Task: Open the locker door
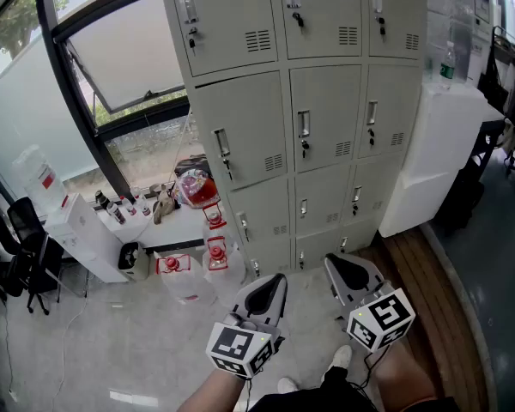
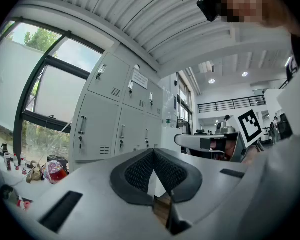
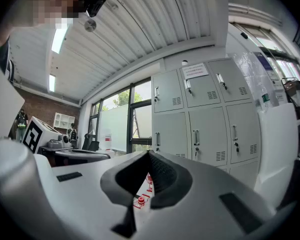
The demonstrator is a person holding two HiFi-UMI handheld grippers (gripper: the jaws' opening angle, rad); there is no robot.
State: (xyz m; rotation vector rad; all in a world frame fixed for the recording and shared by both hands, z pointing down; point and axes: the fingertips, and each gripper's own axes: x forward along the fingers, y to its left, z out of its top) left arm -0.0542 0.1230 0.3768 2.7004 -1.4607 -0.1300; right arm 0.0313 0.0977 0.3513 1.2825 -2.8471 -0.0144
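A bank of grey lockers (image 1: pixel 318 101) stands ahead, each door with a vertical handle and a key. The middle-row left door (image 1: pixel 240 131) shows a dark gap along its top edge; its handle (image 1: pixel 224 154) is on its left side. Both grippers hang low in the head view, well short of the lockers. My left gripper (image 1: pixel 275 281) is shut with nothing between its pads. My right gripper (image 1: pixel 335 264) is also shut and empty. The left gripper view shows its closed tips (image 2: pixel 153 151) with the lockers (image 2: pixel 97 129) far off. The right gripper view shows its closed tips (image 3: pixel 149 154) before the lockers (image 3: pixel 205 129).
Water jugs with red caps (image 1: pixel 216 256) stand on the floor by the lockers' left foot. A low white table (image 1: pixel 94 239) with small bottles and a black chair (image 1: pixel 26 247) are at left. A white cabinet (image 1: pixel 438 153) with a bottle (image 1: pixel 447 63) flanks the right.
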